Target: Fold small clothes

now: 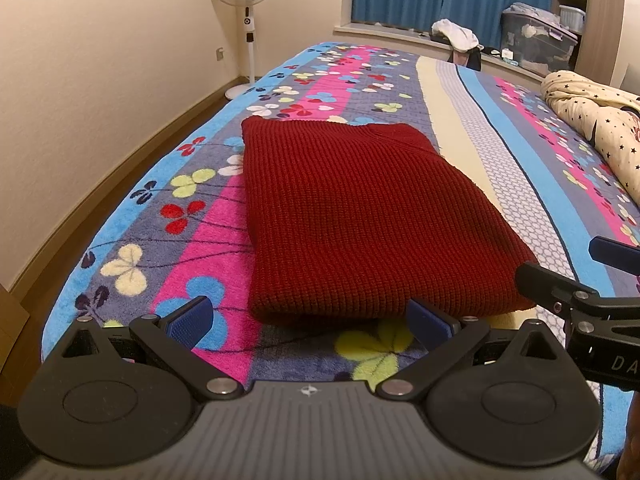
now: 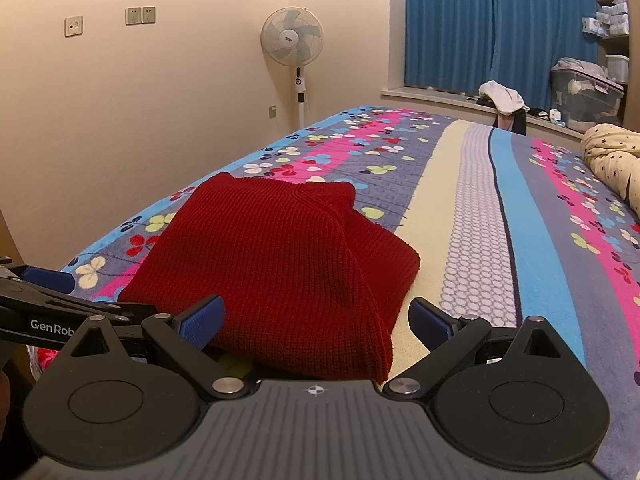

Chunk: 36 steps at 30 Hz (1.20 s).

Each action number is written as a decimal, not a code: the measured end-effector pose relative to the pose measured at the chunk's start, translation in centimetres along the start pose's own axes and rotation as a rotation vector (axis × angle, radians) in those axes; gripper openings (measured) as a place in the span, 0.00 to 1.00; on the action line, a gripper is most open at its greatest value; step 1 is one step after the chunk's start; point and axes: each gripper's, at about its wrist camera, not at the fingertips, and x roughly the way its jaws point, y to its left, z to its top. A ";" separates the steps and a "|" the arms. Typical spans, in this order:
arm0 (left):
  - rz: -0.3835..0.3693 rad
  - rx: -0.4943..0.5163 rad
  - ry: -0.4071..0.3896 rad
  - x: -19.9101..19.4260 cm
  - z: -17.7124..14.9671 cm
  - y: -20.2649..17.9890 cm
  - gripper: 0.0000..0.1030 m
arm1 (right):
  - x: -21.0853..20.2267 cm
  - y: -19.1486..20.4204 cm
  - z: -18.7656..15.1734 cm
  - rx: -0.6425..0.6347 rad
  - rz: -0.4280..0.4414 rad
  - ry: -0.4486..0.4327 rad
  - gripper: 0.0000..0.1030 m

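A dark red knitted garment (image 1: 360,216) lies folded into a rough rectangle on the flowered bed cover (image 1: 192,240). My left gripper (image 1: 310,320) is open and empty at the garment's near edge, its jaws wide apart, just above the cover. In the right wrist view the same garment (image 2: 280,256) lies in front, and my right gripper (image 2: 318,320) is open and empty with its jaws either side of the garment's near right corner. The right gripper's fingers (image 1: 560,284) show at the right edge of the left view; the left gripper's finger (image 2: 48,280) shows at the left edge of the right view.
A cream star-print cloth (image 1: 596,120) lies bunched at the bed's right side. A standing fan (image 1: 246,20) is by the wall beyond the bed's far left. A window ledge with clothes (image 1: 460,38) and a storage box (image 1: 536,40) runs behind the bed.
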 end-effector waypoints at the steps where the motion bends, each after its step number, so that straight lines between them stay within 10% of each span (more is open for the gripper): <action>1: 0.000 0.000 0.000 0.0 0.0 0.0 1.00 | 0.0 0.0 0.0 0.000 0.000 0.000 0.95; 36: -0.008 0.022 -0.024 -0.2 0.0 -0.1 1.00 | 0.1 0.1 -0.1 -0.003 -0.001 -0.002 0.95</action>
